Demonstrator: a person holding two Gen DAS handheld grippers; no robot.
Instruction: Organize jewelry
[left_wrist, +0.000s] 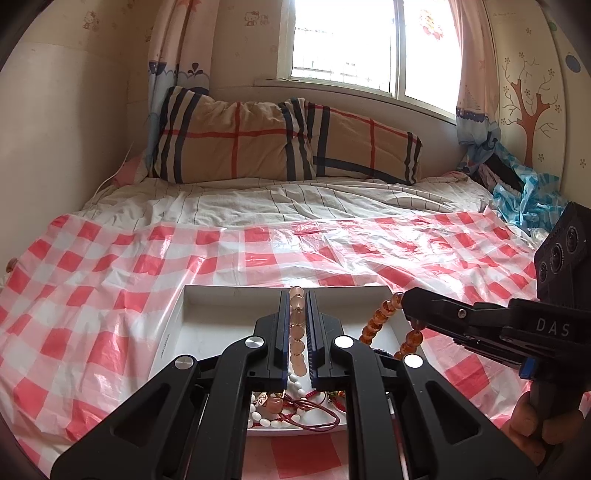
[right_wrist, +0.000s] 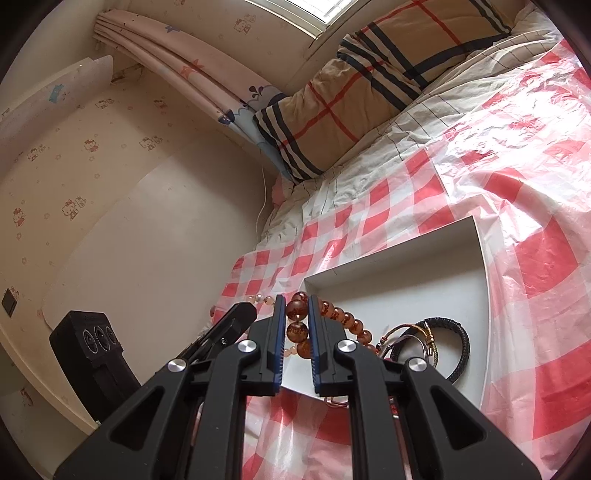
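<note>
Nearest the left wrist camera, the left gripper (left_wrist: 297, 295) is seen with its jaws drawn narrow and clamped on a pale pink bead bracelet (left_wrist: 297, 334); the beads are lined up between the pads, and the strand is lifted above the tray. Directly below, at the near end of the white tray (left_wrist: 173, 325), a loose heap is found: a white bead strand (left_wrist: 264, 415) and red cords (left_wrist: 314, 413), tangled together.

Further out and to the right, the right gripper (right_wrist: 297, 299) is closed on an amber bead bracelet (right_wrist: 297, 330). One or two large beads are pinched between the pads, and the rest of the loop is left hanging over the tray's right side (left_wrist: 380, 321). In the right wrist view, a black braided bracelet (right_wrist: 460, 341) and thin metal bangles (right_wrist: 400, 330) are seen lying in the tray beyond the amber loop. The far half of the tray is bare.

Both bracelets are judged to be light, limp strands of hard, smooth beads. Slipping from the pads is to be expected if a single round bead is gripped; hold is better taken across two neighbouring beads or on the cord between them. The strands should be lowered, not dropped, so that snagging on the tangled cords is avoided.

The tray rests on a red-and-white checked plastic sheet (left_wrist: 110, 295) spread over the bed; plaid pillows (left_wrist: 236, 140) lie at the far end.
</note>
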